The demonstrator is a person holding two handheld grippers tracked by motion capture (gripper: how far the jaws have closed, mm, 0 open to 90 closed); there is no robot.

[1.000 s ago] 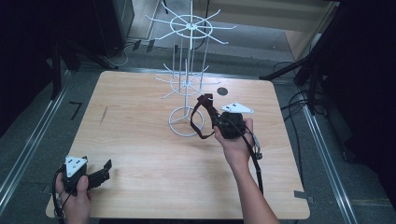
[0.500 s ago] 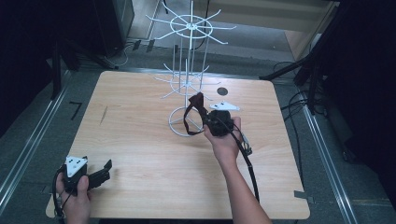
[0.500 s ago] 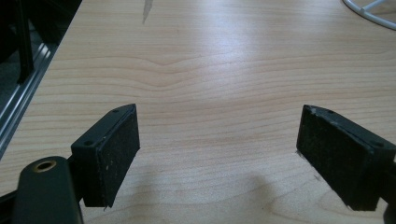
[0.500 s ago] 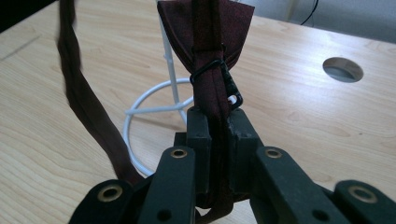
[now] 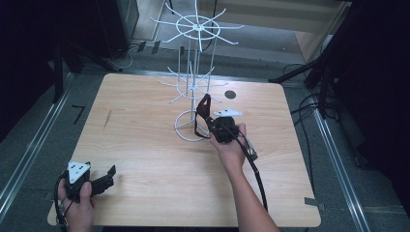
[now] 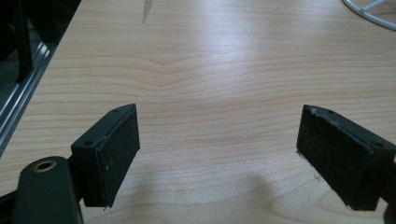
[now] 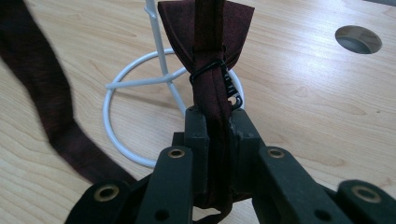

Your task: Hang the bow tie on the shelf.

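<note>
Up front, the right tool (image 7: 215, 135) clamps a maroon bow tie (image 7: 208, 46) beside the white wire rack (image 5: 193, 92); left tool (image 6: 219, 154) gapes.

The dark red fabric bow tie (image 7: 205, 28) is cut off at the frame's top; its strap (image 7: 51, 116) blurs at left.

Overhead light falls evenly on the pale desk (image 5: 145, 125), while everything around the desk sinks into near black. A soft glare band crosses the desk in the left gripper view, with faint shadows beneath the fingers (image 6: 112, 154). The dark strap (image 7: 46, 102) looks blurred, perhaps by motion.
</note>
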